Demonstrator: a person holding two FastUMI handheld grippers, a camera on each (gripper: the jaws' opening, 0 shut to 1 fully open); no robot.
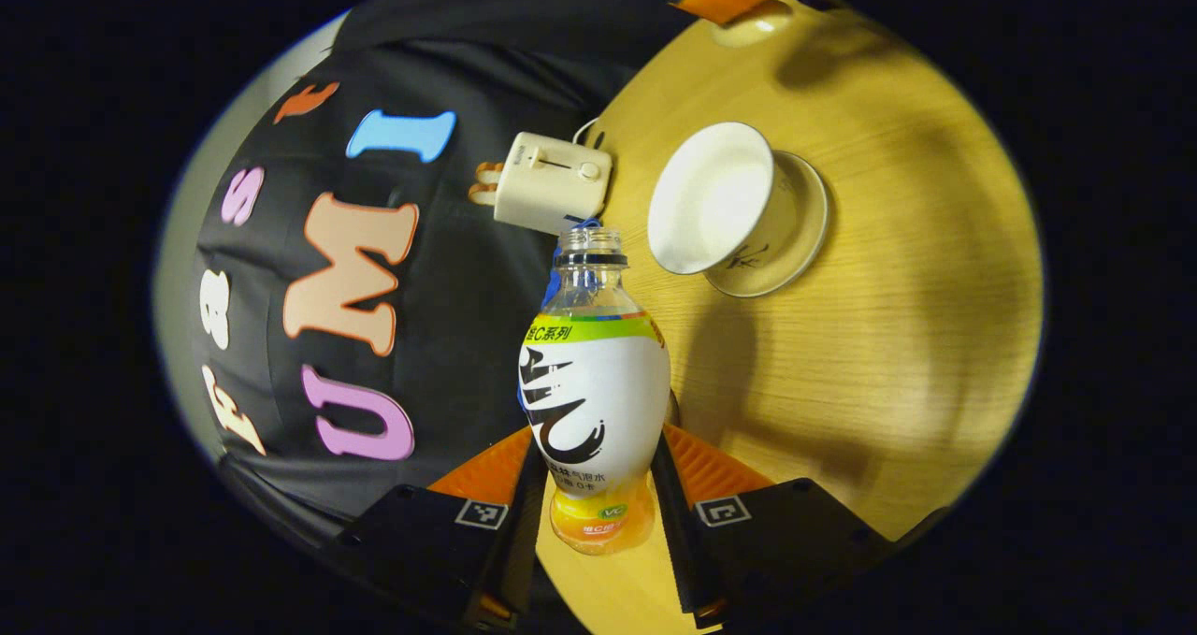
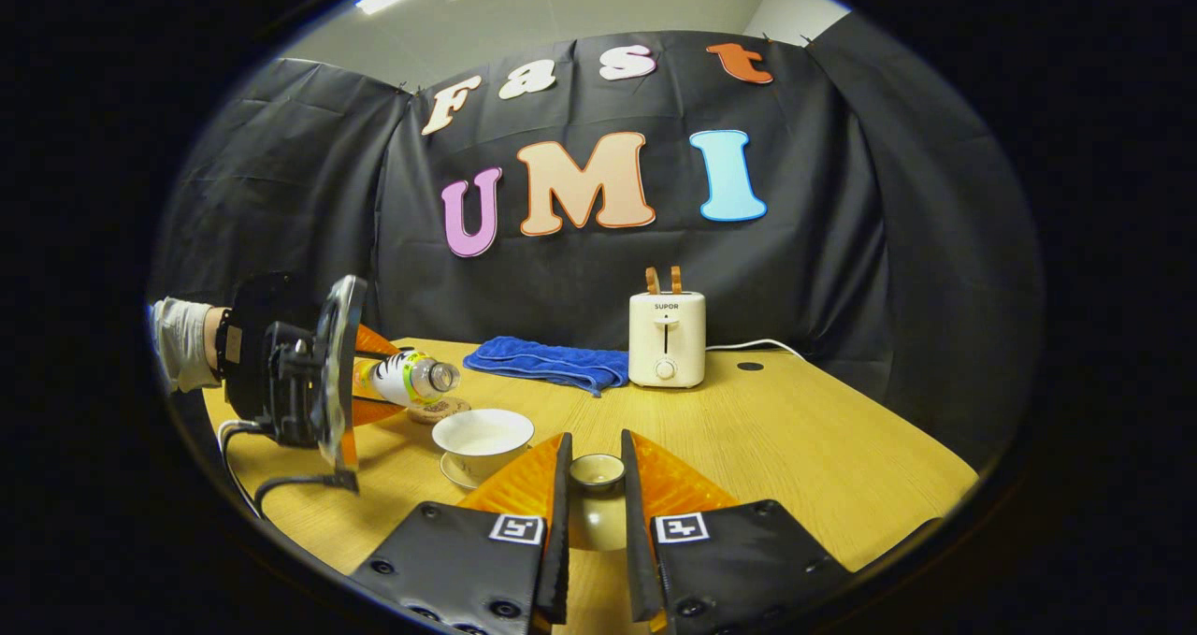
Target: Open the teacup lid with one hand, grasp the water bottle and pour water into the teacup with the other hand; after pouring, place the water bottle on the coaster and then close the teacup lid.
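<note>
With the left tool [image 1: 598,499] pinching the uncapped water bottle [image 1: 594,401] tipped toward the open teacup [image 2: 483,434] and the right tool [image 2: 593,490] clamping the lid [image 2: 597,471], water could miss onto the tabletop [image 2: 795,448] if the mouth stays short of the rim.

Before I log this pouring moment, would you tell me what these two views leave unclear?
- Water level in the teacup: right gripper view, rim hides it; left gripper view, glare.
- Coaster: right gripper view, mostly hidden by the water bottle and the left gripper.
- Lid: right gripper view, its sides covered by the right gripper.
</note>
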